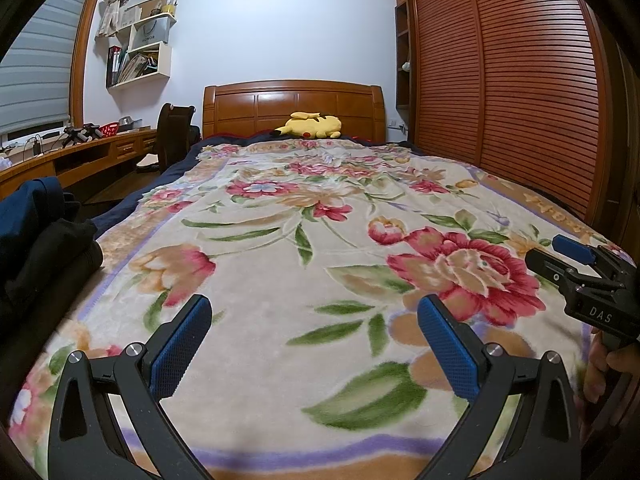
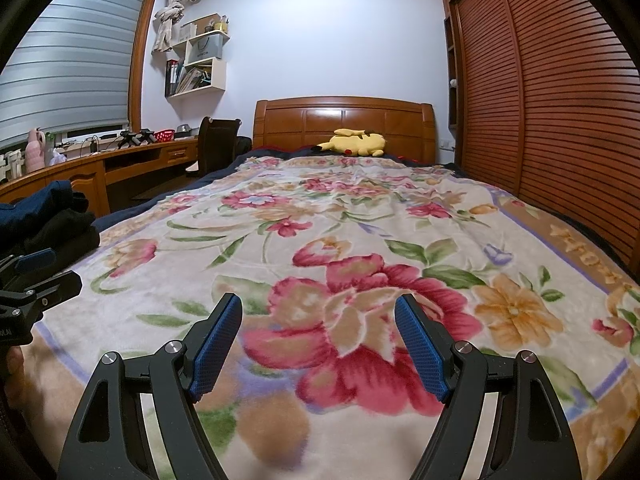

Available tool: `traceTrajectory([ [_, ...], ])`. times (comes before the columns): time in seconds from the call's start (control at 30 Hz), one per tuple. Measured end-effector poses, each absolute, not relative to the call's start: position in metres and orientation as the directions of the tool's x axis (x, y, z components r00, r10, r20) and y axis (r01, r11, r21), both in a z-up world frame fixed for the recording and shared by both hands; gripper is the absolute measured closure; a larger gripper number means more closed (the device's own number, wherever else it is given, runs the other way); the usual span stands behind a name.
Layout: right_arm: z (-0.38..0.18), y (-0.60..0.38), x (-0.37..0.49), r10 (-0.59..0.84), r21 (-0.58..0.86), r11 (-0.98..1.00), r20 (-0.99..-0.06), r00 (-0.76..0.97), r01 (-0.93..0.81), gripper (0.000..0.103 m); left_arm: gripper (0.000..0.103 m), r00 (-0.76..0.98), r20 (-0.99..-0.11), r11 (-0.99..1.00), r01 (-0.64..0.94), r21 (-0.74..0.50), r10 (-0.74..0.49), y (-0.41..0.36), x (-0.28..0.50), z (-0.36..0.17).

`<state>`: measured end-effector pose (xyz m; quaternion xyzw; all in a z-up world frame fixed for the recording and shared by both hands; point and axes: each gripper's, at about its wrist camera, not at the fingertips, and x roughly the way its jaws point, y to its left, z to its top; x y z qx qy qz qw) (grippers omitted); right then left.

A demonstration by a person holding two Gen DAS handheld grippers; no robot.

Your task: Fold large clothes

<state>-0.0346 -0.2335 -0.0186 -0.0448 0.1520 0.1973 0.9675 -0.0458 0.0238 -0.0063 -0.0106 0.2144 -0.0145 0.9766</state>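
Observation:
A pile of dark clothes [image 1: 44,236], navy on top of black, lies at the left edge of the bed; the right wrist view shows the same clothes pile [image 2: 52,216] at its left. My left gripper [image 1: 314,320] hovers open over the floral blanket [image 1: 280,272], with nothing between its blue pads. My right gripper [image 2: 319,308] is also open and empty above the blanket [image 2: 280,248], over a big red flower. Each gripper shows in the other's view: the right gripper [image 1: 548,254] at the right, held by a hand, and the left gripper [image 2: 52,270] at the left edge.
A yellow plush toy [image 1: 312,125] lies by the wooden headboard [image 1: 292,108]. Slatted wardrobe doors [image 1: 520,80] run along the bed's right side. On the left are a wooden desk [image 1: 80,152], a dark chair [image 1: 172,128] and wall shelves [image 1: 144,52].

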Motion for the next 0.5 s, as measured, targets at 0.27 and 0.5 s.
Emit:
traceTrajectory([
  [0.27,-0.0186,-0.2346,-0.0345,0.369,-0.026,0.918,-0.309,0.877,-0.395,0.023,0.000,0.909,-0.416,0.999,0.021,-0.027,-0.030,0.0261,-0.0464,-0.0051],
  [0.5,-0.0186,-0.2358,-0.0348,0.370,-0.025,0.918,-0.306,0.877,-0.396,0.023,0.000,0.909,-0.416,0.999,0.020,-0.026,-0.029,0.0263,-0.0465,-0.0053],
])
